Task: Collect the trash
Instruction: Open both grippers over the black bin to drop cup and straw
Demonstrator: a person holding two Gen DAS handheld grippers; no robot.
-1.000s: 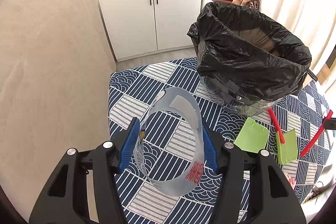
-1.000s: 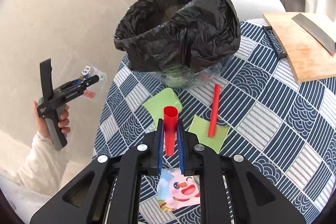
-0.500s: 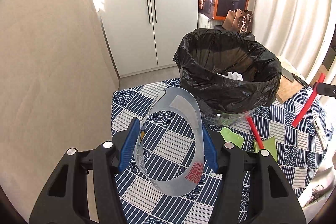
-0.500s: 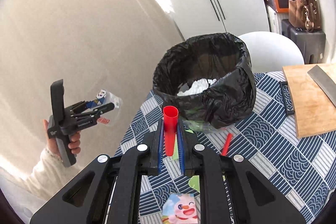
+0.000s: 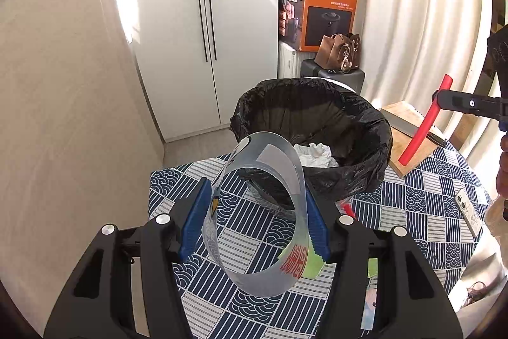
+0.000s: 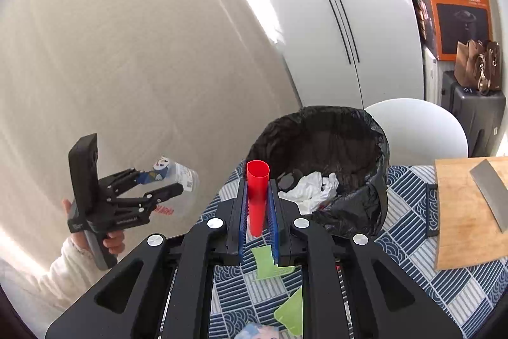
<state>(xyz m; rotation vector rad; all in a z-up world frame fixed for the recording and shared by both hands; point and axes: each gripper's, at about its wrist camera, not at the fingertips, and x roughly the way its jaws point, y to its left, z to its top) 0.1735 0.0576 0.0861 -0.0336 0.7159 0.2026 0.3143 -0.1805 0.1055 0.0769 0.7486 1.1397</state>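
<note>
The left hand-held gripper [image 5: 258,221] is partly closed, its blue pads pressing from both sides on a clear plastic band [image 5: 263,212] bent into a loop, with red print on its lower right part. The band hangs in the air above the near-left part of the surface [image 5: 412,205], which wears a navy and white patterned cloth. In the right wrist view the same gripper [image 6: 165,183] shows at the left, off the surface's left edge, held by a hand [image 6: 111,239] in a pale sleeve.

The right hand-held gripper [image 6: 257,212] is nearly closed, clamped on a red tube [image 6: 257,196] that stands upright between the pads with its open end on top. From the left wrist view the tube [image 5: 422,123] slants in the air over the right part of the surface.

A bin [image 5: 314,138] lined with a black bag [image 6: 365,196] stands at the far edge of the surface; white crumpled paper [image 6: 312,186] lies inside. Green paper scraps [image 6: 265,262] lie on the cloth near the near edge, and a second red tube [image 5: 347,208] peeks out beside the bin's base. A cutting board [image 6: 460,212] with a cleaver [image 6: 490,189] on it sits toward the right edge
</note>
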